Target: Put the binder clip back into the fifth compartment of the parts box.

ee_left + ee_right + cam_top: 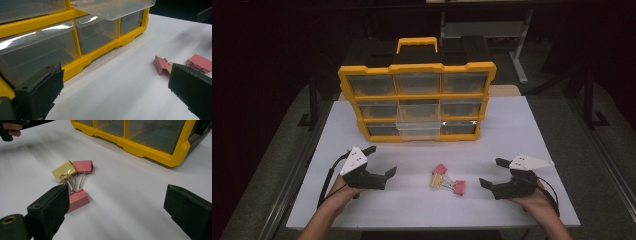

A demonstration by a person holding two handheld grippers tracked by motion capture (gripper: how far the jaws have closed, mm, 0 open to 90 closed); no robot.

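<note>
Three binder clips lie bunched on the white table (412, 210): two pink clips (440, 169) (459, 187) and a yellow clip (436, 182) between them. In the right gripper view the yellow clip (64, 170) and the pink clips (83, 166) (77, 200) sit just ahead of my left jaw. My left gripper (380, 161) stands open left of the clips with nothing in it. My right gripper (494, 172) is open to their right, also holding nothing. A yellow organizer (417, 100) with clear drawers stands behind, its middle drawer (418, 126) pulled out.
The organizer has a yellow carry handle (417, 44) on top and fills the back middle of the table. Bare white surface lies between it and the clips. Dark floor and a table frame (517, 45) lie beyond.
</note>
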